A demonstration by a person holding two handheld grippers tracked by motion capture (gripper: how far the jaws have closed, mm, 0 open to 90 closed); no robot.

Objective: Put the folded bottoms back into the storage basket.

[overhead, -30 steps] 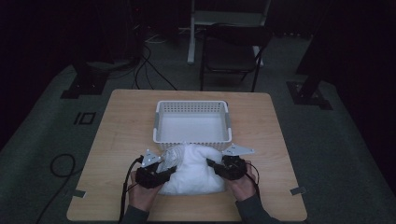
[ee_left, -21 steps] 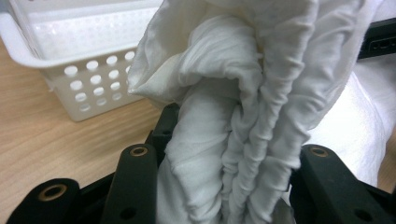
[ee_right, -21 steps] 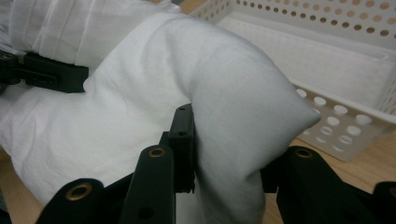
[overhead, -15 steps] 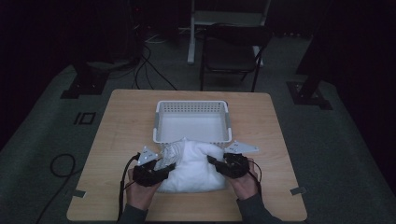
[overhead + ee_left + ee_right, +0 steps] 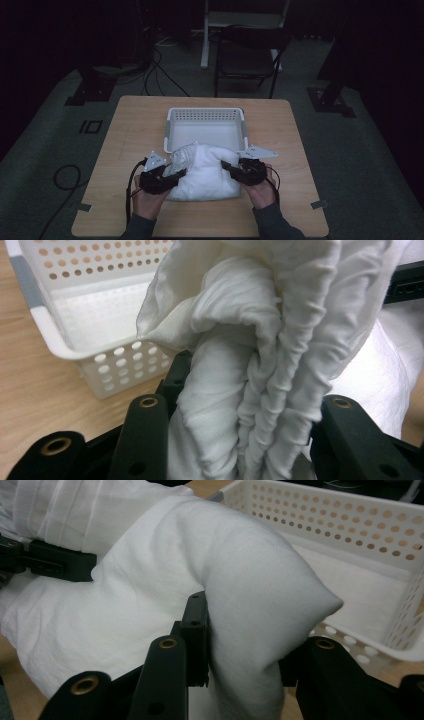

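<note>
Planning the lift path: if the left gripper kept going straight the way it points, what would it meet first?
Likely the white basket: past the bunched white cloth clamped in the left gripper, its perforated near wall comes next, though depth is hard to judge.

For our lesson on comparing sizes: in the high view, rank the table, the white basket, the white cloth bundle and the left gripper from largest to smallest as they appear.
1. table
2. and 3. white basket and white cloth bundle: look alike, unranked
4. left gripper
</note>
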